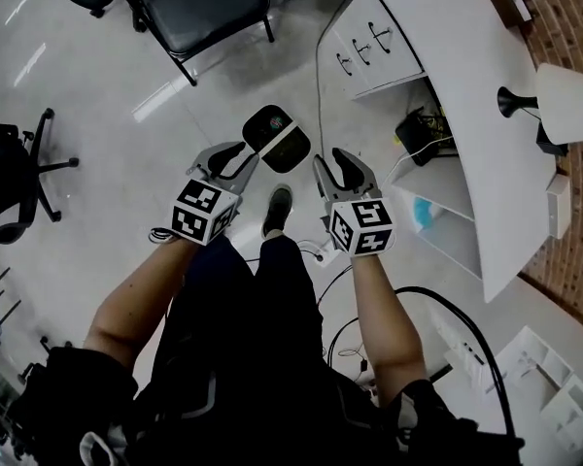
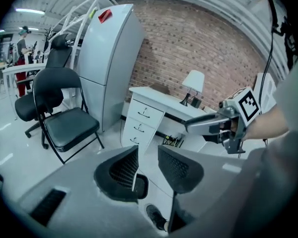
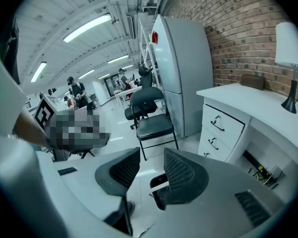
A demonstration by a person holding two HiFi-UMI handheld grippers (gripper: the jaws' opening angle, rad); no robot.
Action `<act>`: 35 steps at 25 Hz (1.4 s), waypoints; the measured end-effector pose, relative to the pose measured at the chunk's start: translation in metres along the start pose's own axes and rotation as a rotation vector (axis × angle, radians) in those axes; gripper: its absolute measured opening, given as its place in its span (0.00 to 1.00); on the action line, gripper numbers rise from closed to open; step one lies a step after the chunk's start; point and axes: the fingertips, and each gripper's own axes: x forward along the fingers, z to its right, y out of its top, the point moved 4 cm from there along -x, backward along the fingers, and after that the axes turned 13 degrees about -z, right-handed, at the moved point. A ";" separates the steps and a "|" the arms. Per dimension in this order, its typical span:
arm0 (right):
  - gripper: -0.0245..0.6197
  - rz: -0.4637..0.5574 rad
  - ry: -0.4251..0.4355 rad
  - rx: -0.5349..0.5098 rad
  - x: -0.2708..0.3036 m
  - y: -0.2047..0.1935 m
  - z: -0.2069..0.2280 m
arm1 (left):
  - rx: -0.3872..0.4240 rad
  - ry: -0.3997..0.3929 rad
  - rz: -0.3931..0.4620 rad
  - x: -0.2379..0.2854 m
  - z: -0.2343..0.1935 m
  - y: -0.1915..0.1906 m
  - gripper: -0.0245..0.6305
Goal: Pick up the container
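Note:
A black container with a white rim point(image 1: 277, 137) lies on the pale floor, just ahead of both grippers in the head view. My left gripper point(image 1: 225, 163) hangs a little to its lower left and my right gripper point(image 1: 341, 171) to its lower right. Both stand open with nothing between their jaws. In the left gripper view the container point(image 2: 140, 186) shows partly behind the left jaw of my left gripper point(image 2: 148, 151). The right gripper view shows the container point(image 3: 158, 184) low down, half hidden by the right jaw of my right gripper point(image 3: 151, 153).
A black folding chair point(image 1: 207, 8) stands beyond the container. A white desk point(image 1: 457, 76) with drawers point(image 1: 369, 42) and a lamp point(image 1: 559, 100) runs along the right. An office chair base point(image 1: 41, 168) is at the left. My shoe point(image 1: 277, 208) and floor cables point(image 1: 345, 333) are below.

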 end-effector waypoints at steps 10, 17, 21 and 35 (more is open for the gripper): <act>0.21 -0.064 0.049 0.045 0.059 -0.048 0.033 | 0.004 0.084 -0.155 0.109 -0.023 -0.048 0.32; 0.27 -0.126 0.012 0.231 0.117 -0.078 0.055 | -0.040 0.101 -0.180 0.122 -0.034 -0.080 0.32; 0.28 -0.149 -0.007 0.385 0.156 -0.099 0.056 | -0.080 0.105 -0.165 0.116 -0.049 -0.098 0.32; 0.35 -0.262 -0.103 0.626 0.277 -0.168 0.040 | -0.104 0.046 -0.194 0.138 -0.115 -0.139 0.31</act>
